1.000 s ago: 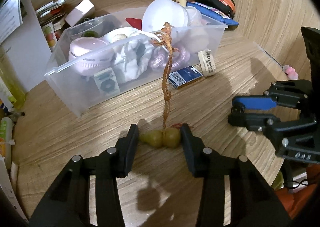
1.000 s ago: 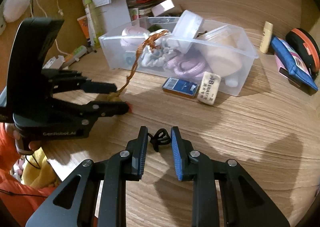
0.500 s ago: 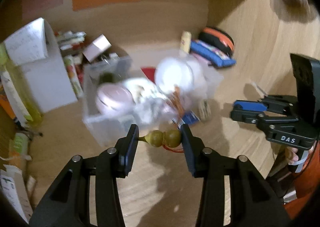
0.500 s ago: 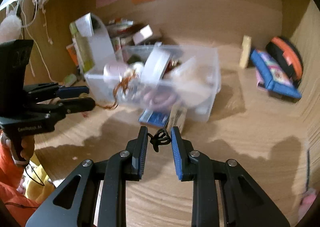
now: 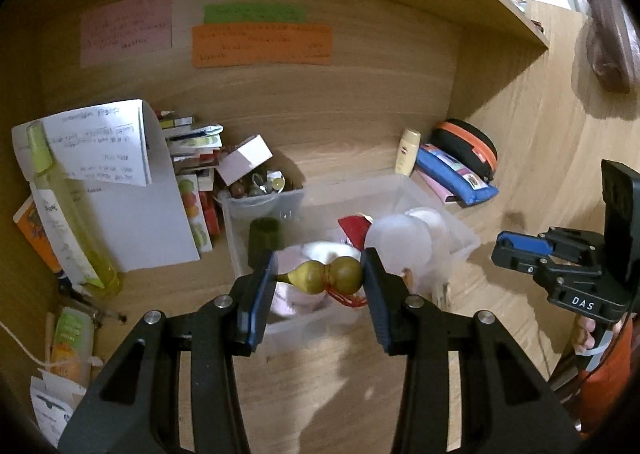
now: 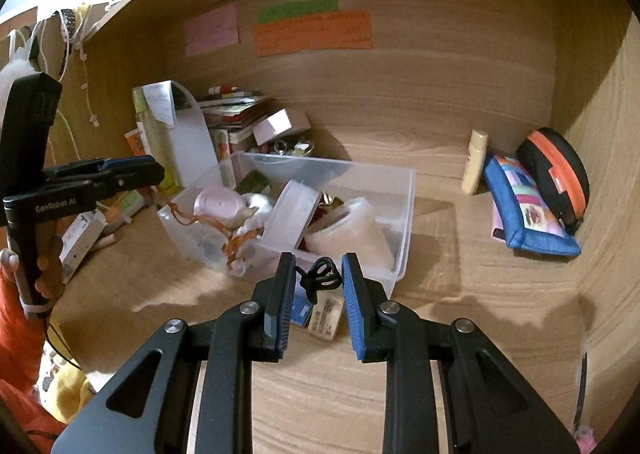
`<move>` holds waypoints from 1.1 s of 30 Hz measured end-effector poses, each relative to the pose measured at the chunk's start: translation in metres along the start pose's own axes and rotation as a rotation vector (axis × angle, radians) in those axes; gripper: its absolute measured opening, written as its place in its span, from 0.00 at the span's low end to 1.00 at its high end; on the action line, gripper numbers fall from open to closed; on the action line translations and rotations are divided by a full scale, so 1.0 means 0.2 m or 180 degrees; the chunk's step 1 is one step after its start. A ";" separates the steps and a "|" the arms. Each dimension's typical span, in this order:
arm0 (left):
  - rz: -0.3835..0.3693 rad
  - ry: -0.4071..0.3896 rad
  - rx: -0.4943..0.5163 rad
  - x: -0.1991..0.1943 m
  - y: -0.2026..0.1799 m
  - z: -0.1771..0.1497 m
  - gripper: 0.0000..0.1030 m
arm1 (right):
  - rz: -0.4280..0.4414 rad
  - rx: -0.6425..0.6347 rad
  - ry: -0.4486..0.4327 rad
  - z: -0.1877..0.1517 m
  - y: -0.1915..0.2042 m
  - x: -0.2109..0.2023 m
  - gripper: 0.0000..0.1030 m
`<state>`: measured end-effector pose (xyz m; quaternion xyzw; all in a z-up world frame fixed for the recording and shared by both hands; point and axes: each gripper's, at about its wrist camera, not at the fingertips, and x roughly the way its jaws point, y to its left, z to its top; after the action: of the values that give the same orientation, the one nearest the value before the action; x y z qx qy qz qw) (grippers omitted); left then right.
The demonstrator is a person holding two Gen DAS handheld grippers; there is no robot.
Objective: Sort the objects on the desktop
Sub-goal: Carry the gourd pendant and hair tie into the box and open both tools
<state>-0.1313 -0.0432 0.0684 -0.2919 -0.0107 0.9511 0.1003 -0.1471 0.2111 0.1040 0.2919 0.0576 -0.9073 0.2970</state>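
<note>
The left gripper (image 5: 320,278) clasps a small olive-green gourd charm (image 5: 326,276) above the clear plastic bin (image 6: 404,214); the right gripper (image 6: 318,282) pinches a black wire clip (image 6: 320,279). Next, probably, lowering both in.

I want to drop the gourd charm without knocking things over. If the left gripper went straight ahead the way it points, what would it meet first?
Probably the clear plastic bin and its contents: the left gripper, holding the gourd charm, points at it. Depth is unclear.
</note>
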 end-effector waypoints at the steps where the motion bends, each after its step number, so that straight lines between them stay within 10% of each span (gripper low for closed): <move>1: -0.0014 0.0009 -0.0008 0.02 0.00 0.01 0.41 | 0.0001 0.0011 0.0000 0.01 -0.01 0.01 0.21; 33: -0.0059 0.0400 0.0022 0.43 -0.03 -0.03 0.50 | -0.0138 0.0043 0.0243 0.05 -0.10 0.28 0.27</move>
<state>-0.1970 -0.0213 0.0163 -0.3506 -0.0038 0.9300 0.1107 -0.2005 0.1971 0.0798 0.3269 0.0690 -0.9021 0.2729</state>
